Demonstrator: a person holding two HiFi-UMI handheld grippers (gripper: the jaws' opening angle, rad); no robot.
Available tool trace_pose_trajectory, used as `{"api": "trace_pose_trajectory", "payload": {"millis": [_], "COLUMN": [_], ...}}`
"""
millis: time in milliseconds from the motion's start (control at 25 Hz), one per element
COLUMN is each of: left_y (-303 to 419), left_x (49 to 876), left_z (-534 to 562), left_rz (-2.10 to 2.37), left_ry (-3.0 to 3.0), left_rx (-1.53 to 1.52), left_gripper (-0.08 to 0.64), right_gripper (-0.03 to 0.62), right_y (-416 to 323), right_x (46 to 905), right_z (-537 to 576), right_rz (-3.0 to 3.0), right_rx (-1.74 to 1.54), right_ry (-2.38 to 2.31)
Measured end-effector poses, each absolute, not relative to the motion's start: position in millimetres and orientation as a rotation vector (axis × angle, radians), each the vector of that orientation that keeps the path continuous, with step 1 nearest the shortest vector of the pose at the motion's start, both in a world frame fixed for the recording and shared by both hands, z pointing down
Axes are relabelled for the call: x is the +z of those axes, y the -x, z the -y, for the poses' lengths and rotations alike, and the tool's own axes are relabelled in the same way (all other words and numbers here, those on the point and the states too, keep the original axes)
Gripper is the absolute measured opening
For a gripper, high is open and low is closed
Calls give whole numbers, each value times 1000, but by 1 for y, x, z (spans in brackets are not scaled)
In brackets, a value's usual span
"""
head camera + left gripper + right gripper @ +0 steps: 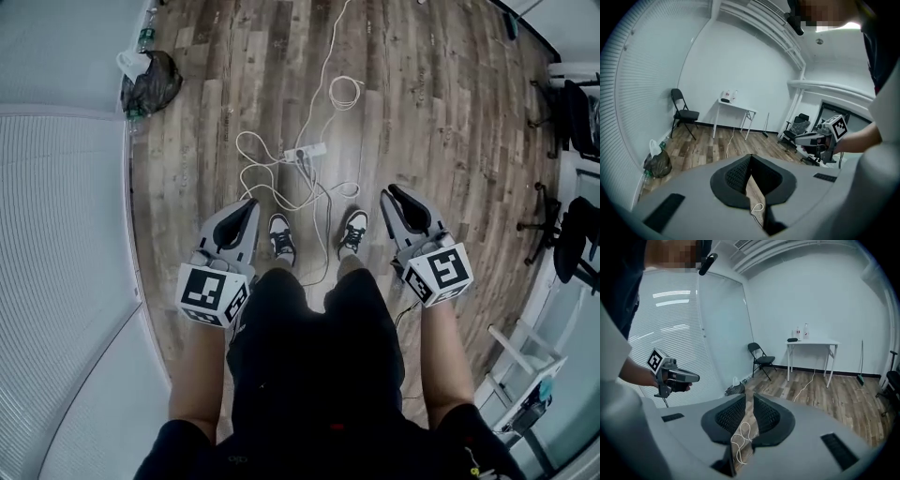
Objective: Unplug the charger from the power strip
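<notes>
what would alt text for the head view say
From above, a person holds a left gripper and a right gripper, both shut and empty, over a wood floor. Ahead of their shoes lies a white power strip amid looping cables.

Wood-plank floor [422, 112], white walls [740, 61]; a black folding chair [686, 114] left of a white table [740, 107]; slatted blinds [56, 234] far left.
</notes>
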State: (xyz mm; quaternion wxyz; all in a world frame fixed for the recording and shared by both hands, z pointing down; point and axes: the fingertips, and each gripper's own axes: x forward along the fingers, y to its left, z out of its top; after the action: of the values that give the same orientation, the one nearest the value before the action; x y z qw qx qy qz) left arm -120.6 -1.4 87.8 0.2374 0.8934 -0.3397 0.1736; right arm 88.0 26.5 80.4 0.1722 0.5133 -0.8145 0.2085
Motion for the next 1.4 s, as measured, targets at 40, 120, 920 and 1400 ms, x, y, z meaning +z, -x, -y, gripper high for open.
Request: {"api": "trace_pose_trajectory", "payload": {"millis": [40,120,920,1400], "left_y": [117,110,18,-11], "left_x": [100,126,606,810], "left_z": [9,27,49,64], "left_rz": [945,981,852,701], "left_ry": [-2449,-2445,-2263,-2281], "left_rx": [481,491,823,892], "left_gripper": [20,20,20,18], "right_gripper": [43,43,137,157], "right_y": [-91,-99,-115,-102], "right_x": [97,133,622,822], "right_z": [-18,1,60,64], "right_rz": [2311,2312,2242,2199], "right_rx": [602,620,559,420], "right_ry": [-1432,-1373,-742,-506]}}
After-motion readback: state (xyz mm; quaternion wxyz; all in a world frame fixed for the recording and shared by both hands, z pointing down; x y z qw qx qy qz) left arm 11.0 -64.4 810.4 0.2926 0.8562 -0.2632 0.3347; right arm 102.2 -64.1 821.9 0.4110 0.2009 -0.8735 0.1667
